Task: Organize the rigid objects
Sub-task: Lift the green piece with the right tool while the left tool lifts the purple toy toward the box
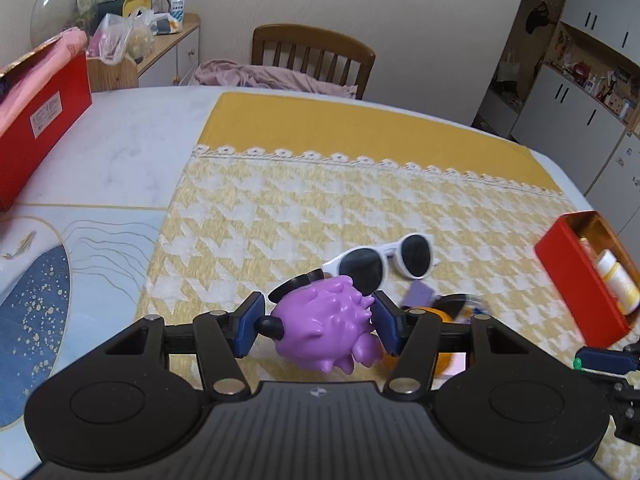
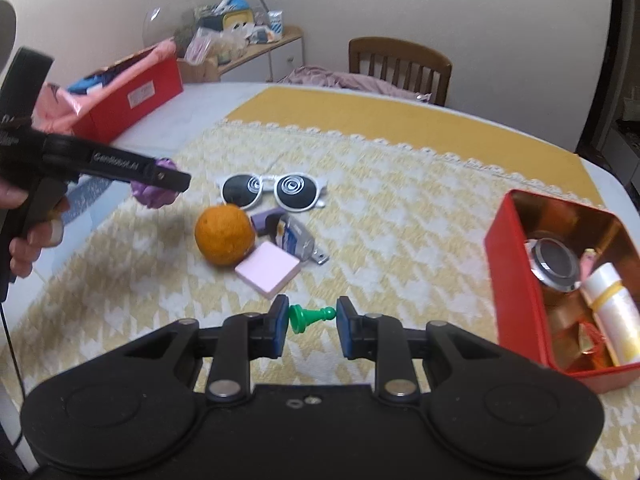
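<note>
Left wrist view: the left gripper (image 1: 318,322) has its pads squeezed on a purple spiky toy (image 1: 326,326), a pig or hedgehog sort of thing, sitting right between the jaws and apparently lifted off the yellow houndstooth cloth (image 1: 280,208). Just past the jaws lie white sunglasses (image 1: 386,260), and off to the right of them is the small red tin (image 1: 576,280) with a white bottle inside. The stuff right behind the right-hand pad is smeared, so I can only make out something orange and a purple bit.

Right wrist view: the right gripper (image 2: 312,322) is clamped end to end on a green chess pawn (image 2: 310,317), held sideways between the pads. Ahead of the jaws are an orange (image 2: 224,236), a pink sticky-note pad (image 2: 268,270) and a small clear bottle, I think. The red tin (image 2: 504,264) sits to the right of the jaws.

So both pickups look done, and we're at the carry step. Next move calls for swinging each piece over a box and letting go, probably the pawn into that tin. The big red box (image 2: 136,92) far left is cut off, so its contents are anyone's guess.
</note>
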### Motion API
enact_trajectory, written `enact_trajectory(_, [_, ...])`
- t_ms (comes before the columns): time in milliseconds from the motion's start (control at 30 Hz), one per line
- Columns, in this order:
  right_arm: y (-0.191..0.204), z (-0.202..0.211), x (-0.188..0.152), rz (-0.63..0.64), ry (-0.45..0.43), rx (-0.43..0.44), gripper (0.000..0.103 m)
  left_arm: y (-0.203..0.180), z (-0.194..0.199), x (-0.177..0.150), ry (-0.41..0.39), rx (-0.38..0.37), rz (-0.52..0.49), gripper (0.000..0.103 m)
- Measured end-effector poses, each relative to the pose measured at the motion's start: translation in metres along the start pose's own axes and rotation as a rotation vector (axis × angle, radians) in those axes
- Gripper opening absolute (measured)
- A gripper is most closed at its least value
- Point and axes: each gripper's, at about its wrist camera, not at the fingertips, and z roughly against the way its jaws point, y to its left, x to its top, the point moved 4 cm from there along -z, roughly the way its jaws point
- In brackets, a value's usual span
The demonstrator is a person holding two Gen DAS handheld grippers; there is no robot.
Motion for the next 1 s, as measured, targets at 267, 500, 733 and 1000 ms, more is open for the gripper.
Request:
enact_trajectory(267, [-0.017,0.034,0.005,-0.035,-0.046,-0.013,0.025,-0.036,0.032,0.001,-0.010,-0.068,-0.040,0.058])
enact_trajectory(500, [-0.041,0.059,0.001,-0.072,-0.088,-0.029,0.025,-0.080,0.048,0.002,-0.020,-0.136,-0.075,0.058])
enact_trajectory(733, [-0.072,0.078,-0.006,-0.087,-0.105,-0.041,0.025,-0.129,0.056,0.003,-0.056,-0.184,-0.107,0.058])
enact_trajectory(1000, [-0.112,0.091,-0.012,-0.094,-0.110,-0.046,0.025,-0.191,0.046,0.000,-0.036,-0.226,-0.157,0.058])
